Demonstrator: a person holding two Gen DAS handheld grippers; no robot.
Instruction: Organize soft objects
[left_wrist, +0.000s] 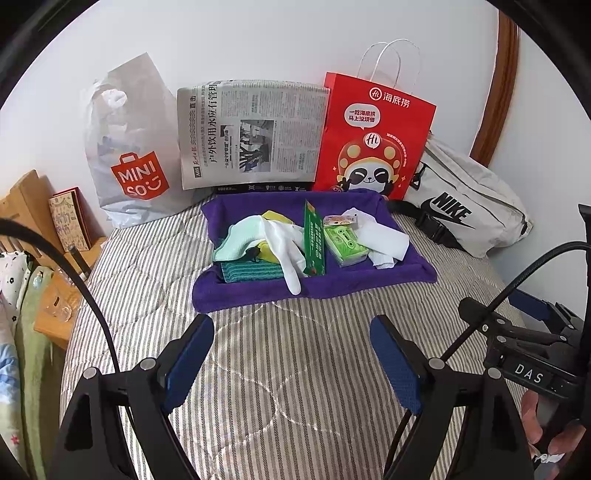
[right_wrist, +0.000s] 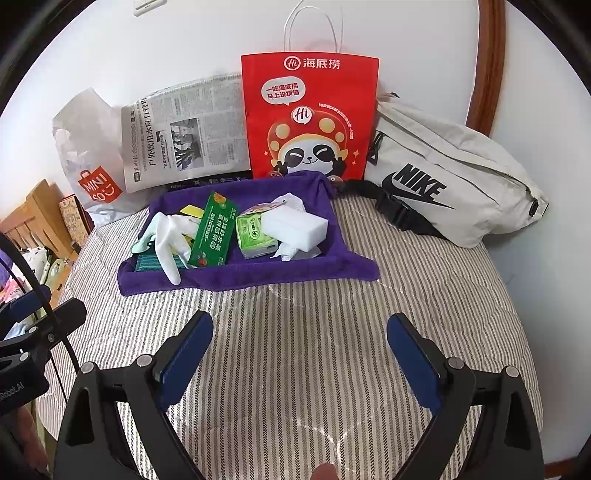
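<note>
A purple towel-lined tray (left_wrist: 258, 291) (right_wrist: 236, 278) sits on the striped bed, holding a white glove (left_wrist: 286, 243) (right_wrist: 166, 245), a pale green cloth (left_wrist: 240, 236), a teal cloth (left_wrist: 251, 271), a green box (left_wrist: 314, 240) (right_wrist: 214, 230), a green tissue pack (left_wrist: 345, 242) (right_wrist: 255, 236), a white sponge (right_wrist: 295, 225) (left_wrist: 384, 240) and crumpled tissue. My left gripper (left_wrist: 291, 332) is open and empty, just in front of the tray. My right gripper (right_wrist: 299, 332) is open and empty, further back from it.
Against the wall stand a white Miniso bag (left_wrist: 129, 147), a newspaper (left_wrist: 251, 133), a red paper bag (left_wrist: 373, 136) (right_wrist: 310, 114) and a beige Nike bag (left_wrist: 465, 206) (right_wrist: 447, 173). A wooden bedside table (left_wrist: 55, 295) is at the left.
</note>
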